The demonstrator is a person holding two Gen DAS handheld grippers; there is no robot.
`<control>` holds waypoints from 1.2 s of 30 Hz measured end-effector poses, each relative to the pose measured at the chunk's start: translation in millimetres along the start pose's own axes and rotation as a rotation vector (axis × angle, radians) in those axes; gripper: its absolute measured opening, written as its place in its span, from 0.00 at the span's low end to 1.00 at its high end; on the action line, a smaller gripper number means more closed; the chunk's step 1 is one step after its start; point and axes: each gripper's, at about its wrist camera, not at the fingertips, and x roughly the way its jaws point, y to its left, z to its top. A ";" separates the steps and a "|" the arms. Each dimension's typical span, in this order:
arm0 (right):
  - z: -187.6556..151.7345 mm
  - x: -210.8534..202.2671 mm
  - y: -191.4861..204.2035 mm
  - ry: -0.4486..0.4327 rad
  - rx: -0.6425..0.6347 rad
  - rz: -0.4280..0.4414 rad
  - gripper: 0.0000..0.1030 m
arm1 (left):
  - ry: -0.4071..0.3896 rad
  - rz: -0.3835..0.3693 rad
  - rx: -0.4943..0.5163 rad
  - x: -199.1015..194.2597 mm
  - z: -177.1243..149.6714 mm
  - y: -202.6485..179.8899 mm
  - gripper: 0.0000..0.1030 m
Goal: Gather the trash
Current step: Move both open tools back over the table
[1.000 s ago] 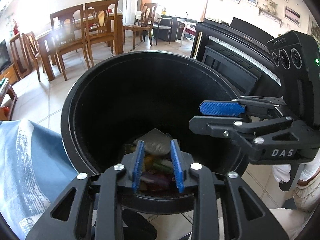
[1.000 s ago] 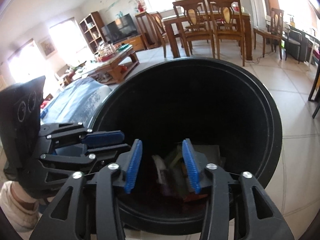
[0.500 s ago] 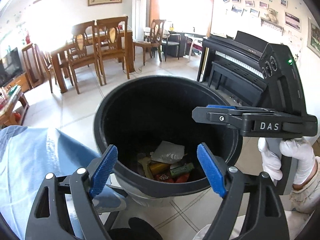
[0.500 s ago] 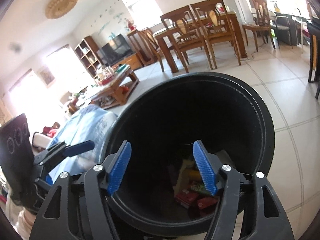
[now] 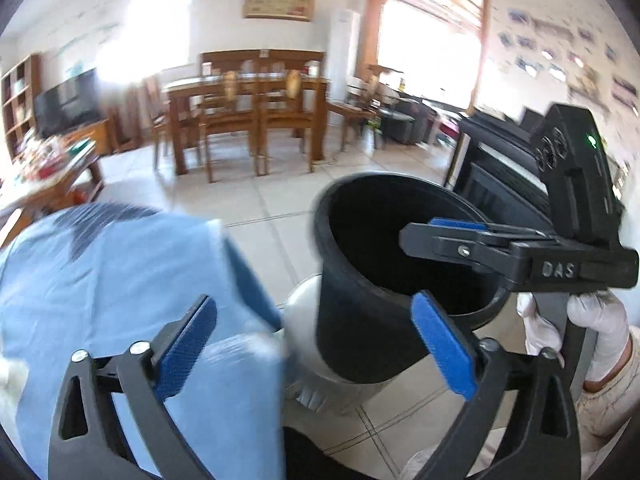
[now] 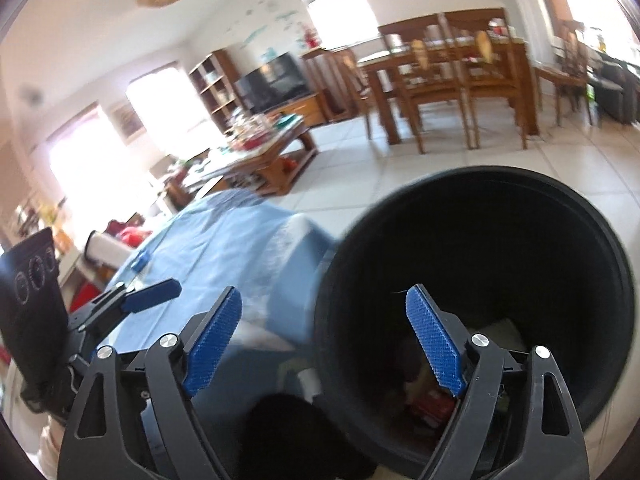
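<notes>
Both grippers have pulled up and back off the black bin (image 6: 476, 304) since the earlier frames, and both sets of jaws have just been opening — nothing between them now. Your trash (image 6: 436, 404) sits at the bin's bottom: red wrappers, something pale, mostly shadowed, hard to sort further. You've got the left gripper (image 5: 316, 352) spread wide with the bin's outer wall ahead and to the right of it, and the blue cloth (image 5: 120, 280) on its left. Your right gripper (image 6: 324, 352) is also apart, straddling the bin's near rim — one pad inside the opening, one outside over the cloth. The right is the closer one to the bin's mouth. The drop looks done. The next piece probably lies leftward, but no loose trash shows clearly in either view.
</notes>
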 end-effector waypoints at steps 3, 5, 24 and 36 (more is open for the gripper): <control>3.9 14.9 30.5 0.022 -0.054 0.026 0.81 | -0.017 0.037 -0.076 -18.5 -7.6 34.0 0.95; 7.1 28.8 52.5 0.041 -0.088 0.047 0.81 | -0.031 0.076 -0.131 -32.2 -15.0 58.9 0.95; 17.1 169.8 276.3 0.232 -0.477 0.278 0.81 | -0.034 0.446 -0.620 -132.9 -51.8 307.2 0.95; 11.6 260.8 353.0 0.390 -0.639 0.345 0.70 | 0.157 0.542 -0.655 -68.2 -32.9 377.0 0.95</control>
